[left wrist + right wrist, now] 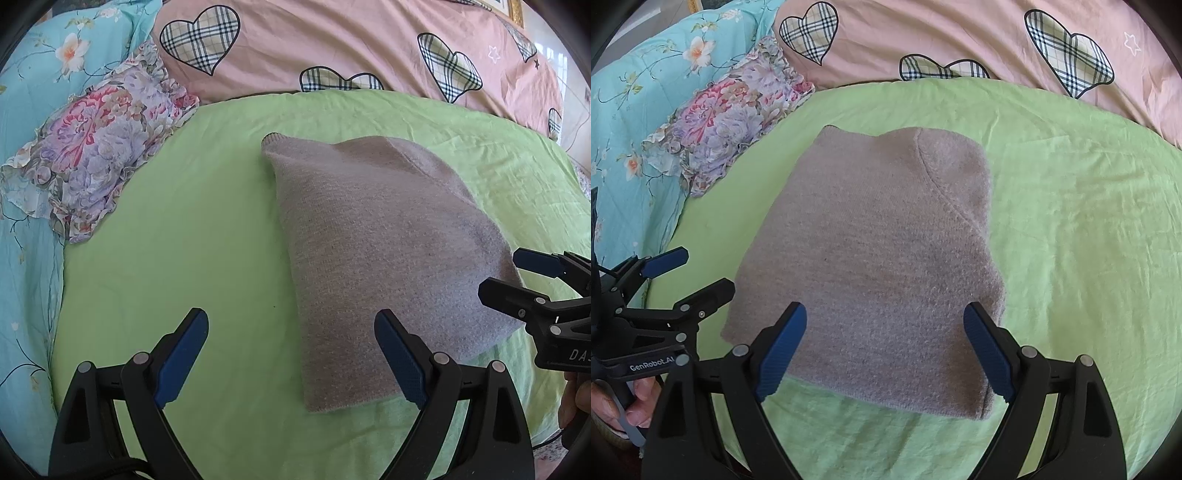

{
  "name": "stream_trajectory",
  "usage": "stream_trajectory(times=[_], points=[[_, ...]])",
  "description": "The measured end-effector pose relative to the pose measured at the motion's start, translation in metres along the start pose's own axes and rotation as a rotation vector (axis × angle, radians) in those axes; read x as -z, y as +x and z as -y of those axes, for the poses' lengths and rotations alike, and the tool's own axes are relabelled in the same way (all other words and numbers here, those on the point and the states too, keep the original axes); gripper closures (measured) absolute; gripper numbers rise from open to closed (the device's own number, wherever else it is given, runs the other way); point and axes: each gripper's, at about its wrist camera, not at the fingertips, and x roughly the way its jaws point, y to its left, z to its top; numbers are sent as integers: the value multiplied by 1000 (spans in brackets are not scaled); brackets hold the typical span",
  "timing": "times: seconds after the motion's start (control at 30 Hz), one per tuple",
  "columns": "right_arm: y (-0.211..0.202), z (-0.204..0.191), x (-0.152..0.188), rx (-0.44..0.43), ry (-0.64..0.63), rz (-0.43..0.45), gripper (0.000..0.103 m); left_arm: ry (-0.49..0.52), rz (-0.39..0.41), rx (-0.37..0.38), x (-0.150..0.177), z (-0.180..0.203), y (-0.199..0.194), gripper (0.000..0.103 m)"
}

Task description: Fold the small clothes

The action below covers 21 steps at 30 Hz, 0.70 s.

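Note:
A grey-brown knit garment [373,254] lies folded into a compact block on the green sheet [192,236]; it also shows in the right wrist view [875,266]. My left gripper [291,354] is open and empty, hovering over the garment's near left edge. My right gripper [884,350] is open and empty, just above the garment's near edge. Each gripper shows in the other's view: the right one [517,273] at the garment's right side, the left one [698,273] at its left side, both open.
A floral frilled cloth [99,155] lies at the sheet's far left on a turquoise flowered quilt [26,110]. A pink cover with plaid hearts [332,48] lies behind the green sheet.

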Motion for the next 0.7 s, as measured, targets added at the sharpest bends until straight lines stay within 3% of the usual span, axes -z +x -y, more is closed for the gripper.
stream_trajectory(times=[0.7], points=[[4, -1, 2, -5, -2, -13, 16, 4, 4, 12, -4, -2, 1, 10]])
